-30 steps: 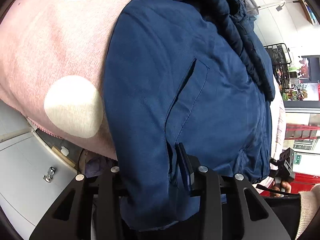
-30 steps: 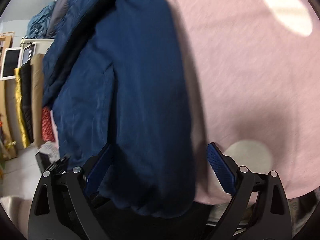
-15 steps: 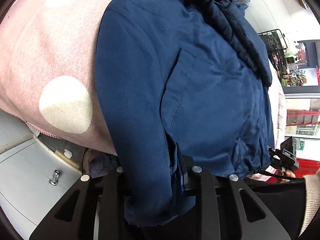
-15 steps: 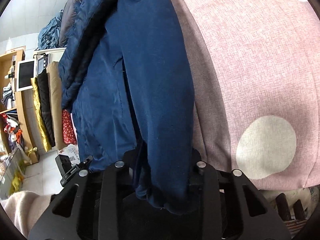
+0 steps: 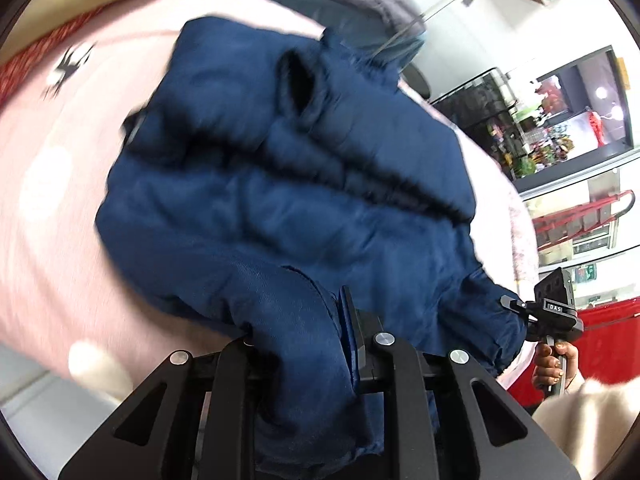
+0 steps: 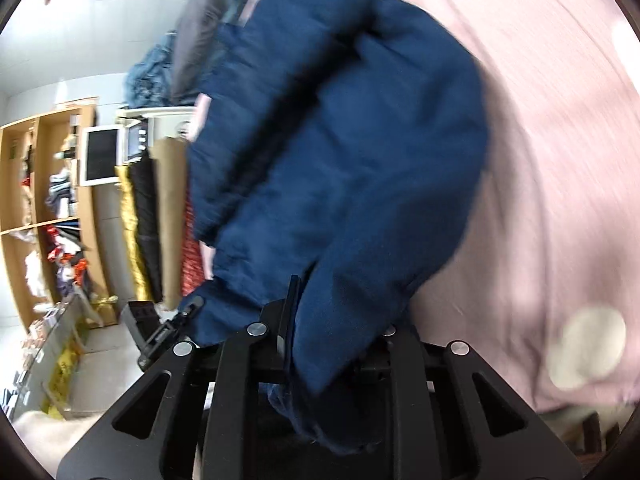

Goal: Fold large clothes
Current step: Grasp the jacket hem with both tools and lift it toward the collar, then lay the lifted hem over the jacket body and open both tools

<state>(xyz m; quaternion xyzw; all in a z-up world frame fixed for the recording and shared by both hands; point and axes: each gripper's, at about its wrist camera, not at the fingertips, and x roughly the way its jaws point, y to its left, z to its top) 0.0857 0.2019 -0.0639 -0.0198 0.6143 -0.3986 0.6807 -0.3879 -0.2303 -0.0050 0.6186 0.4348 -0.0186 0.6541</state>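
So both grippers are pinching the hem of the navy jacket [image 5: 280, 208] right now. The left gripper [image 5: 304, 344] is clamping a wad of fabric at about 6 o'clock in its view, and the right gripper [image 6: 332, 336], fingers having just been closing, is biting the other corner the same way. The jacket is lying on the pink polka-dot bedspread [image 6: 560, 160], bottom edge bunching upward. Looks like the hem-to-collar fold is getting going; next it's probably needing both corners carried toward 12 o'clock evenly, without the padding slipping.
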